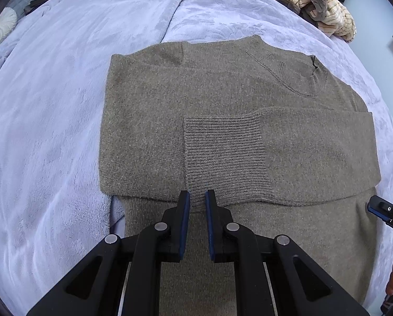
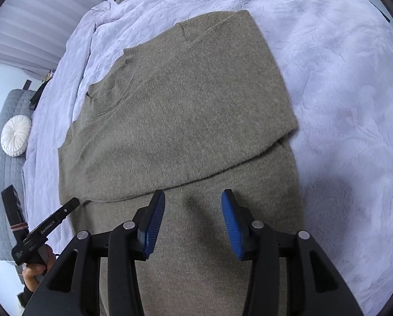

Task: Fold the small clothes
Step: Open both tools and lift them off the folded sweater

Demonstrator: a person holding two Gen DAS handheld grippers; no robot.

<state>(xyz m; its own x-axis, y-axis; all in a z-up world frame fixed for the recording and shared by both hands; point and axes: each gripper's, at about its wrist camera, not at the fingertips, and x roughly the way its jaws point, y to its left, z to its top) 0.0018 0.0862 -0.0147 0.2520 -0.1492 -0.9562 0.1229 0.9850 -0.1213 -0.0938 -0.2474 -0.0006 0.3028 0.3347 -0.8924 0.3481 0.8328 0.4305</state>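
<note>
A grey-brown knit sweater (image 1: 222, 97) lies flat on the bed, both sleeves folded across its chest, the ribbed cuff (image 1: 217, 158) on top. It also shows in the right wrist view (image 2: 186, 110). My left gripper (image 1: 197, 197) hovers at the cuff's near edge, jaws a narrow gap apart with nothing clamped between them. My right gripper (image 2: 194, 197) is open and empty above the sweater's lower body. Each gripper shows in the other's view: the right one (image 1: 380, 208) and the left one (image 2: 51, 221).
A lavender plush blanket (image 1: 51, 131) covers the bed. A pile of striped cream and brown clothes (image 1: 315, 5) lies at the far side. A round white cushion (image 2: 15, 134) rests on a grey quilted headboard (image 2: 1, 184) at left.
</note>
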